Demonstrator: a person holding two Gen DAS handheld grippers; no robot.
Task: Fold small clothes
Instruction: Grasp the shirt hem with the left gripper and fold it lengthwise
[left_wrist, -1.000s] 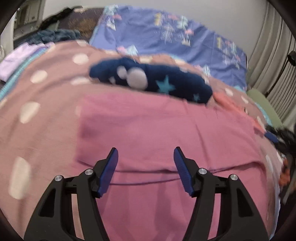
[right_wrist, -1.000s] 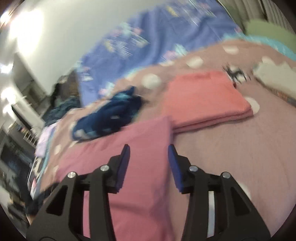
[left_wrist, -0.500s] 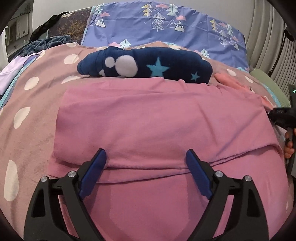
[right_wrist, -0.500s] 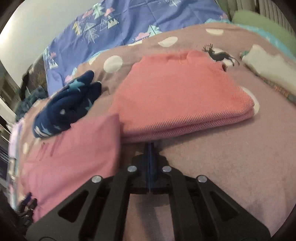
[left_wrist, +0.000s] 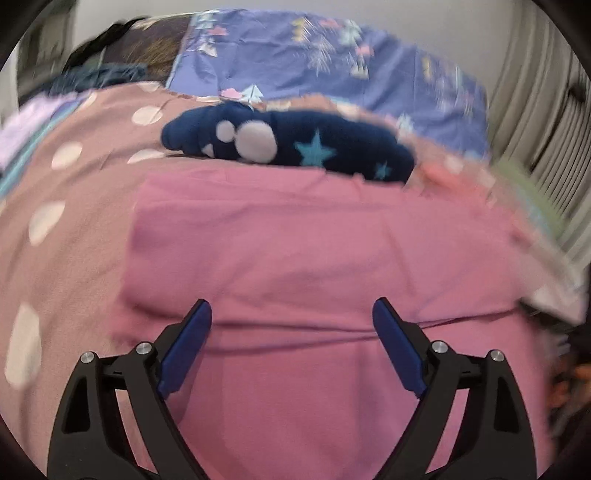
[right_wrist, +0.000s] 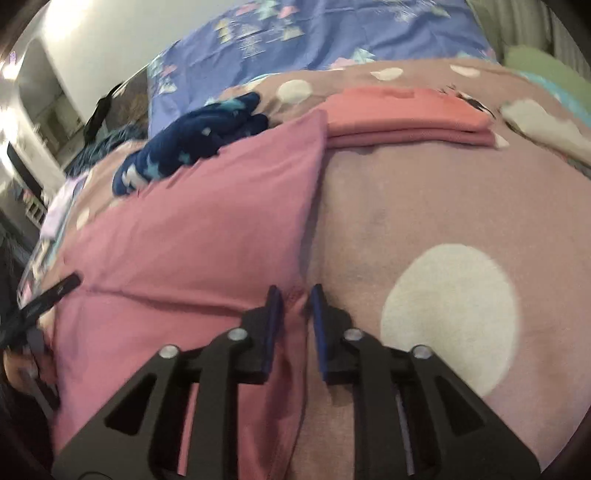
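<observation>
A pink garment (left_wrist: 314, 251) lies flat on the polka-dot bedspread, with a fold line across its near part. My left gripper (left_wrist: 291, 343) is open wide just above that fold, holding nothing. In the right wrist view the same pink garment (right_wrist: 207, 229) spreads left of centre. My right gripper (right_wrist: 295, 314) sits at its right edge with the jaws a narrow gap apart and the garment's edge between them; they do not look pressed shut. The left gripper's tip (right_wrist: 48, 295) shows at the far left.
A navy star-patterned garment (left_wrist: 295, 144) lies bunched beyond the pink one, also in the right wrist view (right_wrist: 192, 144). A folded coral garment (right_wrist: 406, 114) lies at the back right. A blue tree-print pillow (left_wrist: 332, 66) is behind. The dotted bedspread (right_wrist: 443, 206) extends right.
My right gripper moved from the coral garment to the pink garment's right edge and opened slightly from fully shut. My left gripper stayed open over the pink garment.
</observation>
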